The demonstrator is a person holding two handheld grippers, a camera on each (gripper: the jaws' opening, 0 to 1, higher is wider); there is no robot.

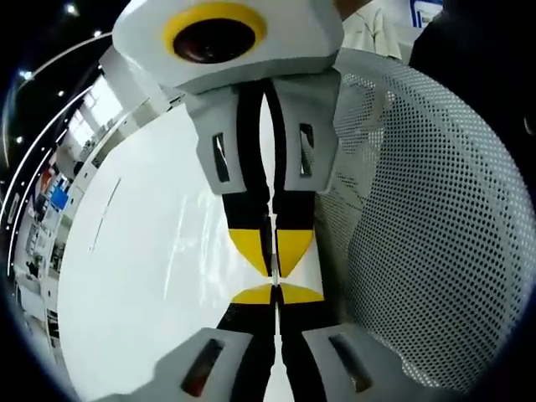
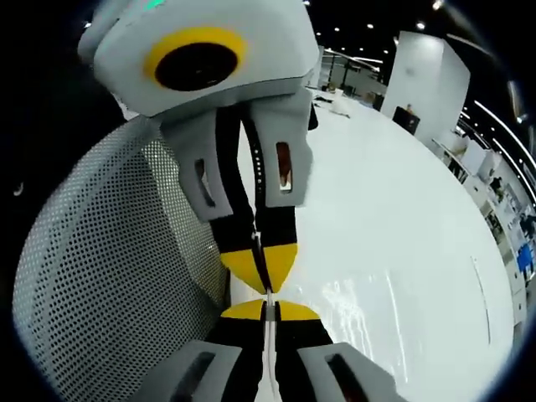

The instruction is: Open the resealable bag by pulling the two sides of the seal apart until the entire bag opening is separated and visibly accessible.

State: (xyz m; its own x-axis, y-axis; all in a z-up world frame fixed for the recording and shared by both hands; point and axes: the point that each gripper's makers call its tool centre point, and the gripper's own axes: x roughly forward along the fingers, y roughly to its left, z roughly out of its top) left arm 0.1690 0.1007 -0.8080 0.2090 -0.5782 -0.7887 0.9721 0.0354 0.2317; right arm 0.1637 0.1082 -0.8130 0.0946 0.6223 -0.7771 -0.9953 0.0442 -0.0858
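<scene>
We see both claws tip to tip above the glossy white desk (image 1: 151,276): left claw (image 1: 275,295) and right claw (image 2: 268,311) each pinched on the thin clear bag edge (image 1: 275,272).

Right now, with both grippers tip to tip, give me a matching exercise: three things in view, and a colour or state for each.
Things:
1. left gripper
2. perforated panel
3. table top

Colour or state:
A. white, full of small holes
B. glossy white, showing reflections
C. yellow tips, jaws shut

Pairs: 1-C, 2-A, 3-B
</scene>
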